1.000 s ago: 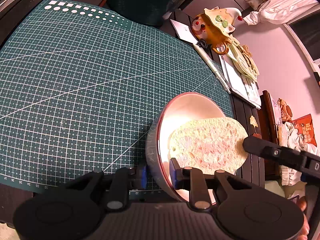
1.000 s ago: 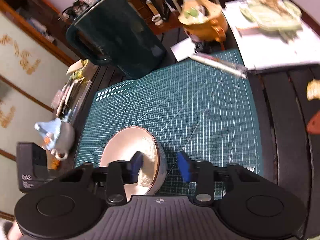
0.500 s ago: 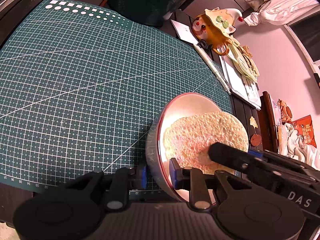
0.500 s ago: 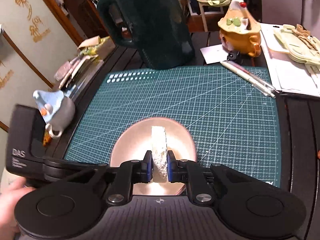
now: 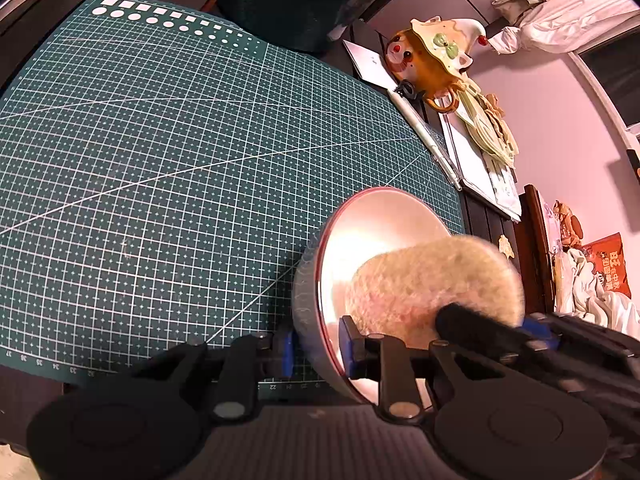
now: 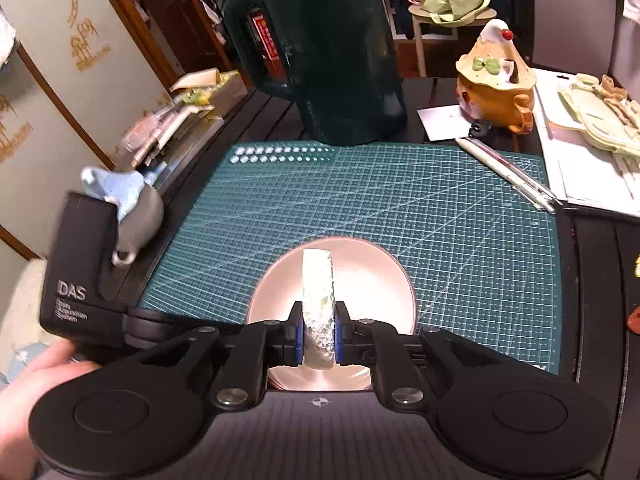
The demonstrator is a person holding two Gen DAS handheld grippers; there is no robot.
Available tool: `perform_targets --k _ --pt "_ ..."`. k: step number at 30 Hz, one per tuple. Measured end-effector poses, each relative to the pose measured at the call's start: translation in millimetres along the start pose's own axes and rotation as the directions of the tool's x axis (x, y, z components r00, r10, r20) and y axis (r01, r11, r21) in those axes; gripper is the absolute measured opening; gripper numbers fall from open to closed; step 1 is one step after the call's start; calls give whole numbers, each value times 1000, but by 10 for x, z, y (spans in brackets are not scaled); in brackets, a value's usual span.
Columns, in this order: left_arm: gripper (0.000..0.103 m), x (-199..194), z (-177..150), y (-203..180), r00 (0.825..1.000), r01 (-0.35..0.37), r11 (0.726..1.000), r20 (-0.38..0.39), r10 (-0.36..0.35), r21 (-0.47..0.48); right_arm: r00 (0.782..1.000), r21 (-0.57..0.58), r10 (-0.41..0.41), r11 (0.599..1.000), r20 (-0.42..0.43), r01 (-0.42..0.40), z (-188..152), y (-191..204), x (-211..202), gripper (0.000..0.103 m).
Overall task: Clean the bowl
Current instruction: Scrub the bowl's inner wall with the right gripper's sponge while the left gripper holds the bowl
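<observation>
Dark counter (image 6: 592, 264) carries a green cutting mat (image 6: 400, 216); behind the mat stand a dark green jug (image 6: 332, 48) and an orange figurine pot (image 6: 496, 88), with pens (image 6: 508, 172) along the mat's right edge and a grey-blue creature mug (image 6: 132, 208) off its left edge. Bowl (image 5: 384, 224) sits at the mat's near edge, tilted, the left gripper (image 5: 316, 348) with jaws narrow, clamped on its rim. Right gripper (image 6: 318, 338) jaws are pinched on the sponge (image 6: 318, 280), held edge-up inside the bowl; nothing stands between them.

A dark green jug (image 6: 328, 56) stands just beyond the cutting mat (image 6: 360, 200); an orange figurine pot (image 6: 496, 92) and pens (image 6: 508, 172) sit at its far right corner.
</observation>
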State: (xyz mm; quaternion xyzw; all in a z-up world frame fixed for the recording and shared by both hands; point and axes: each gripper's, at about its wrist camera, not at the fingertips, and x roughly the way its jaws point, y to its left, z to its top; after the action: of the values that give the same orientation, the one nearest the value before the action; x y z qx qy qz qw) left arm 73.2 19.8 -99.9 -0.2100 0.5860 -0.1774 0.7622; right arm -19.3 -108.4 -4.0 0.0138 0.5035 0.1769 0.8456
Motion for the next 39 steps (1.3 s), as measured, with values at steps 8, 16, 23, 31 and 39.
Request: perform_targets --k 8,16,23,31,39 --pt "22 -1 -3 8 1000 -1 1000 0 1 3 976 -75 -198 976 86 205 -4 24 -95 13" --pt "22 4 -11 -2 1000 -2 1000 2 2 6 997 13 -22 1000 71 21 25 -113 -252 13" --pt "22 22 -9 -8 1000 -4 1000 3 4 7 987 -124 -158 979 31 161 -82 183 102 13" --pt "22 43 -3 -37 1000 -4 1000 3 4 6 962 -80 -212 970 171 228 -19 96 -323 13" --pt "22 29 -12 -31 1000 -3 1000 4 3 6 995 -78 -81 993 59 86 -35 117 -120 13"
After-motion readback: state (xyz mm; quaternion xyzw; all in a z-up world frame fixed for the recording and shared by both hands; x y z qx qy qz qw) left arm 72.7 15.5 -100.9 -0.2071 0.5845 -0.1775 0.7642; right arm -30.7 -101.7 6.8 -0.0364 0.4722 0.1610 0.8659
